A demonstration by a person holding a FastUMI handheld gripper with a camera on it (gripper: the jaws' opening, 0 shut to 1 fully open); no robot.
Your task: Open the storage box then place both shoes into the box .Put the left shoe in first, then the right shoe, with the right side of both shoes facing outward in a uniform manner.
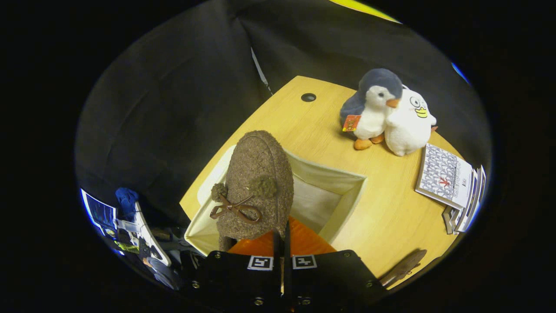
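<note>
Holding a brown shoe [256, 187], toe up, over the open box [343, 195] on the table [391, 217] (bow facing the camera); gripper [282, 243] fingers nearly together, pinching its rim. Farther right, two plush toys [386, 113], booklets [447, 178], second shoe [404, 267].

We see the storage box [343, 191] open and roomy right of the held shoe [256, 182], while plush toys [386, 113] and booklets [447, 178] crowd the table [382, 217] beyond.

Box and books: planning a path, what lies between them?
Bare tabletop between the box and the books, per the gripper view.
</note>
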